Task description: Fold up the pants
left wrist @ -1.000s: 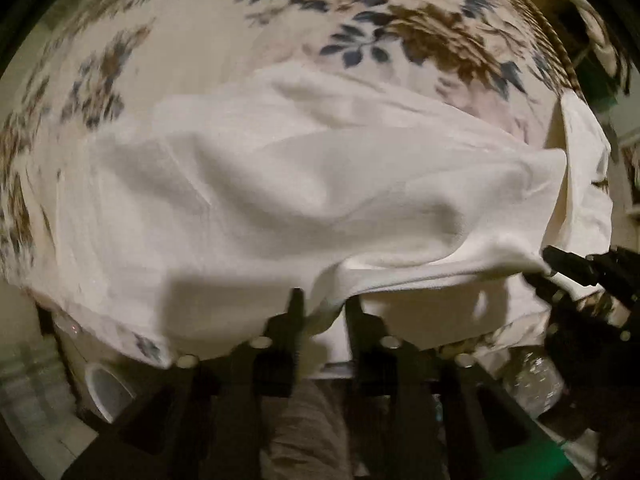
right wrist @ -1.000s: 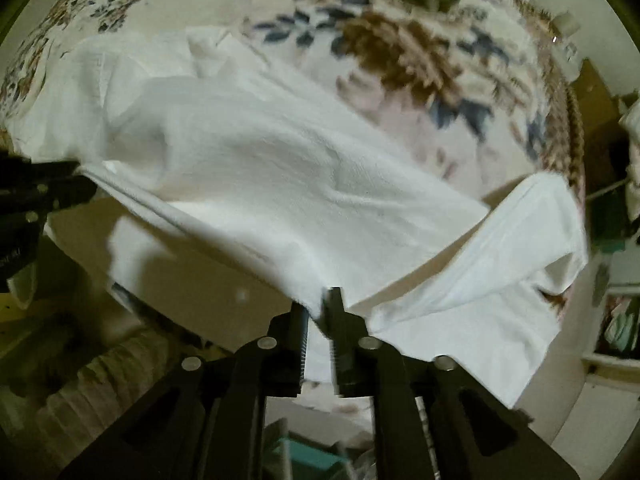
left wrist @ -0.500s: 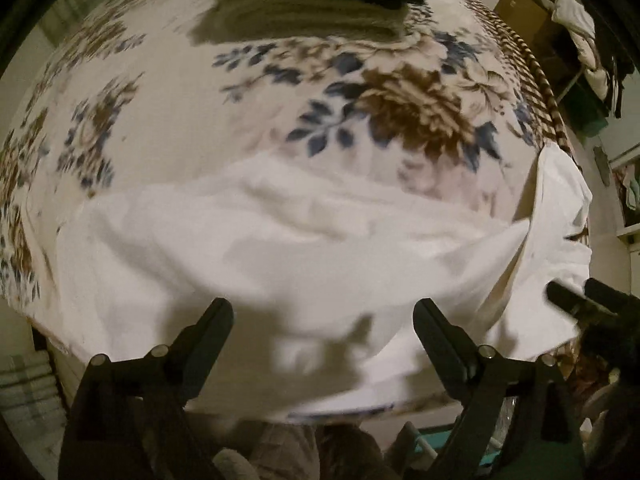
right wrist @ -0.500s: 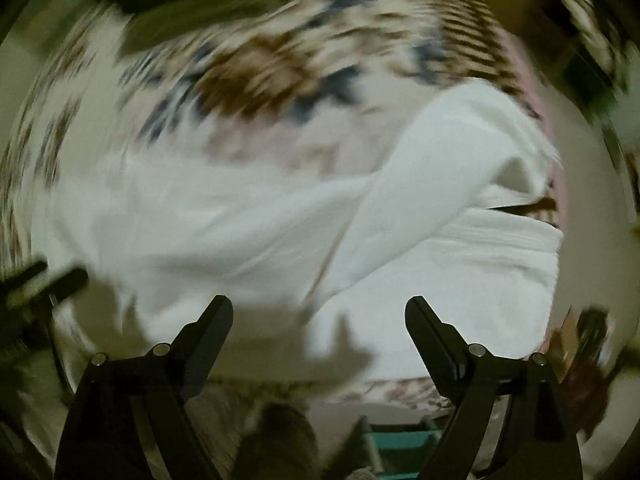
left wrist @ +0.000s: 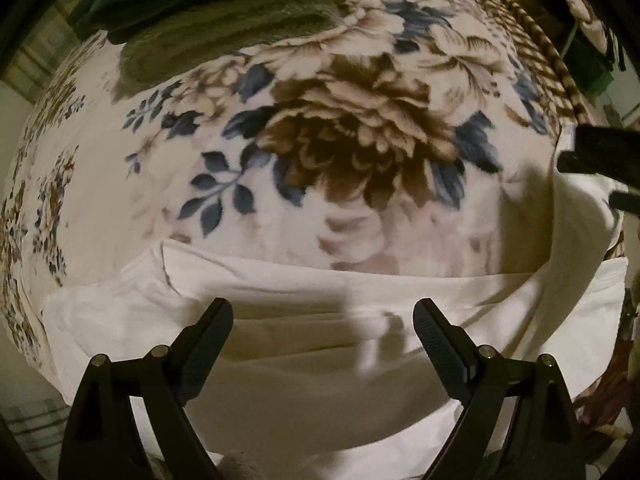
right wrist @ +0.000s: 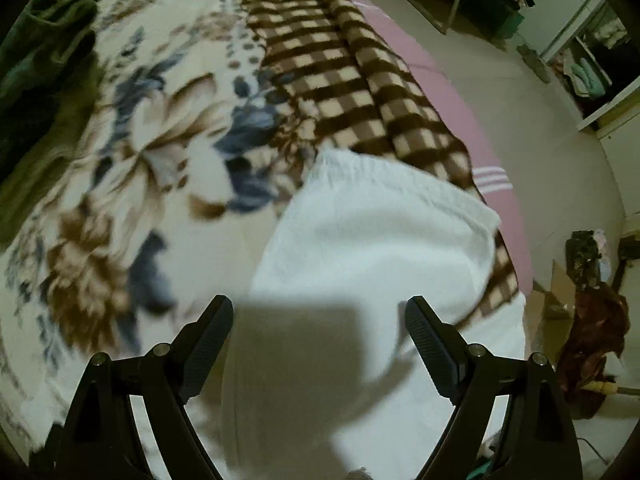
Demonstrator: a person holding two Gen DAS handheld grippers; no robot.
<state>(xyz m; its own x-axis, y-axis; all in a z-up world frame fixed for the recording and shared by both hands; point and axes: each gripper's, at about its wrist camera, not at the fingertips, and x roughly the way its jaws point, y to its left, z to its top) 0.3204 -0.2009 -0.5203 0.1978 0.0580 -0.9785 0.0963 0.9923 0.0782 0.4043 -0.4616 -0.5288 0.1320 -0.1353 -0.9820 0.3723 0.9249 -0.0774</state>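
White pants (left wrist: 304, 320) lie folded lengthwise along the near edge of a bed covered by a floral blanket (left wrist: 352, 132). My left gripper (left wrist: 323, 320) hangs open above them, nothing between its fingers. In the right wrist view the gathered waistband end of the pants (right wrist: 380, 232) lies over the blanket's checked border (right wrist: 340, 72). My right gripper (right wrist: 319, 318) is open above that end, empty. It also shows as a dark shape (left wrist: 600, 156) at the right edge of the left wrist view.
Dark green and olive folded clothes (left wrist: 224, 12) are stacked at the far side of the bed. A pink sheet (right wrist: 448, 92) edges the bed on the right, then pale floor (right wrist: 540, 140). A brown cloth heap (right wrist: 592, 336) and shelves lie beyond.
Both grippers let go of the pants' edge and opened wide. The cloth dropped flat onto the bed. The right gripper swung right and rolled toward the waistband end; the left shifted along the bed.
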